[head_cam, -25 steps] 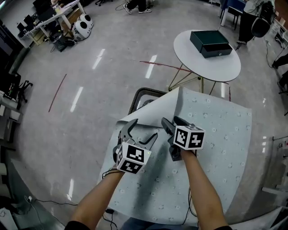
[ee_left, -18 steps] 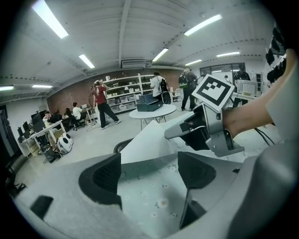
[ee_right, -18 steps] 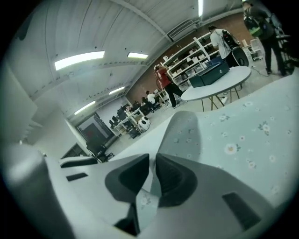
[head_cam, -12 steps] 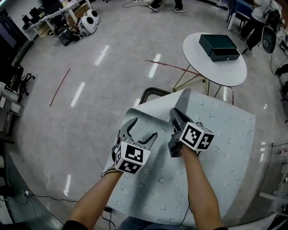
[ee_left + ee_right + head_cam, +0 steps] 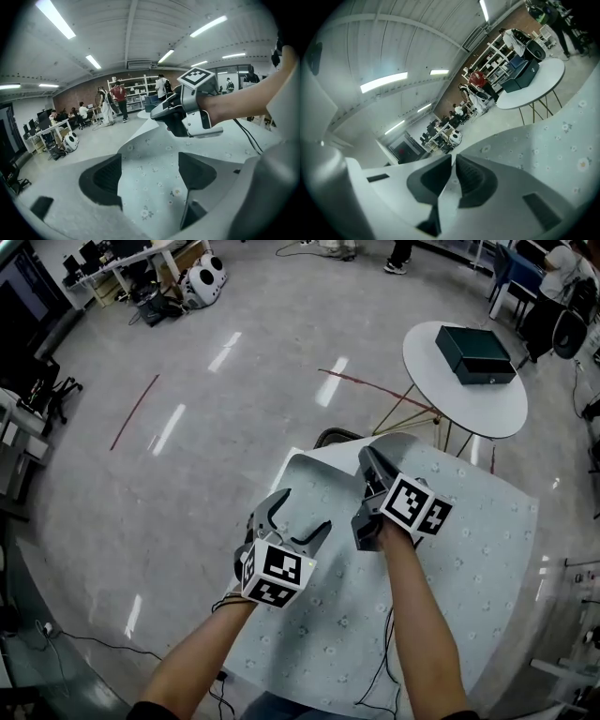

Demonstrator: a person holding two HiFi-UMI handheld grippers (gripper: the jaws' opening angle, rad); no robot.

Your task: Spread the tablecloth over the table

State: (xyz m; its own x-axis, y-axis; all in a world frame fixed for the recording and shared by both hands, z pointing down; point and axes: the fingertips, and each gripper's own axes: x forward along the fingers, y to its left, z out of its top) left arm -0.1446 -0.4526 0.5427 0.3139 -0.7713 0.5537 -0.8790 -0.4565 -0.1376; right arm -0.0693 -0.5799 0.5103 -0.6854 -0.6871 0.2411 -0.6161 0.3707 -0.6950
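Right tool (image 5: 453,173) higher now, tight on tablecloth (image 5: 469,549) fold; left tool (image 5: 150,174) agape, empty.

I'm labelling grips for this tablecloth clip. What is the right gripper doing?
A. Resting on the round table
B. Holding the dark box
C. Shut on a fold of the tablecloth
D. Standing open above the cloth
C: in the right gripper view, the right gripper has its pads pressed together on a thin sheet of the flower-print tablecloth.
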